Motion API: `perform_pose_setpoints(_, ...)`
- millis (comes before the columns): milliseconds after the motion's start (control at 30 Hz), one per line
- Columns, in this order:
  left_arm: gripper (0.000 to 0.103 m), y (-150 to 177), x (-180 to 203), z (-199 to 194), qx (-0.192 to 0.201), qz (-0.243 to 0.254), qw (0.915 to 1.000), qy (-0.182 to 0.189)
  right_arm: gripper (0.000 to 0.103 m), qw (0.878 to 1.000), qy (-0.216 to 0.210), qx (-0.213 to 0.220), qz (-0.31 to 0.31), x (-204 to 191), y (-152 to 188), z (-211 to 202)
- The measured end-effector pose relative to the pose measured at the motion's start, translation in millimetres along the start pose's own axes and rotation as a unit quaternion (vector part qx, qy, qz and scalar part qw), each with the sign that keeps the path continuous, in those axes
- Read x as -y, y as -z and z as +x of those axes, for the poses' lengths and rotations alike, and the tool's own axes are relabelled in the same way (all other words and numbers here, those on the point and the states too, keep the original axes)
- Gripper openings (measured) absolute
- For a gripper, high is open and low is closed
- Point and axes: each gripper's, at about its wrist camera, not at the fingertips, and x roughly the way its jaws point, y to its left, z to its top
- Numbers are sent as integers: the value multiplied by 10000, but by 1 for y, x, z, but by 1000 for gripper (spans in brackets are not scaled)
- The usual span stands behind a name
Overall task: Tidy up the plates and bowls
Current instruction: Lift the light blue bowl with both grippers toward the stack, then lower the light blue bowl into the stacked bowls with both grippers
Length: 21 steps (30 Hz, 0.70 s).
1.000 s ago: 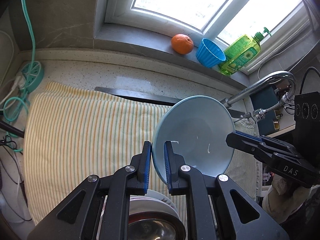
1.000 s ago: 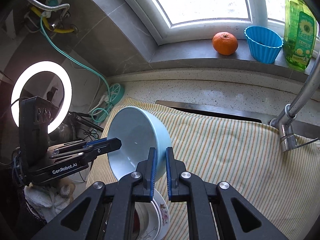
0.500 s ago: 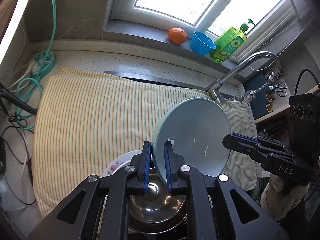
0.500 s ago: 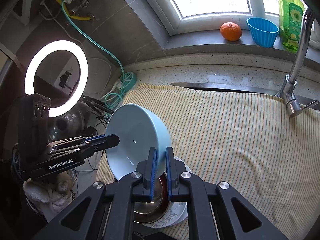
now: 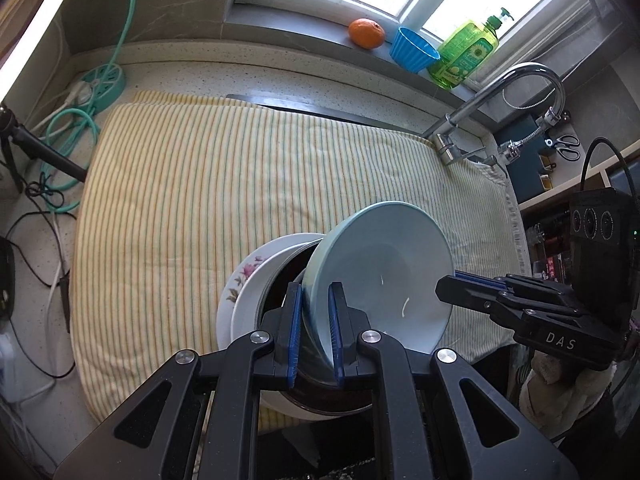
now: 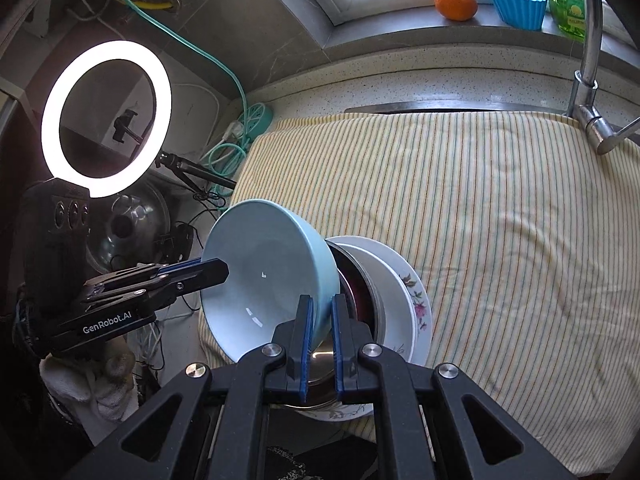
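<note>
Both grippers hold one light blue bowl, also in the right wrist view, by opposite rims. My left gripper is shut on its near rim; my right gripper is shut on the opposite rim. The bowl is tilted, just above a stack at the towel's front edge: a metal bowl in a white bowl on a floral plate. In the left view the right gripper shows at the bowl's right rim; in the right view the left gripper shows at its left rim.
A striped yellow towel covers the counter. A tap stands at the right. An orange, a blue cup and a green soap bottle sit on the sill. Cables and a power strip lie left; a ring light stands beside them.
Both grippers have carried the blue bowl back toward the towel's front edge and lower, over the stack of metal bowl, white bowl and floral plate, which has come into full view.
</note>
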Motion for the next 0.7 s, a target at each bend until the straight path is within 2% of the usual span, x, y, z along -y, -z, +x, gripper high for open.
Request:
perform_pose_setpoints(300, 11, 13, -5, 9, -248, 60, 9997, -11, 8, 9996, 41, -207, 160, 4, 21, 18)
perform_pose_setpoints(700, 11, 15, -7, 16, -433, 65, 9990, 70, 8, 9993, 60, -292, 244, 5, 26, 25)
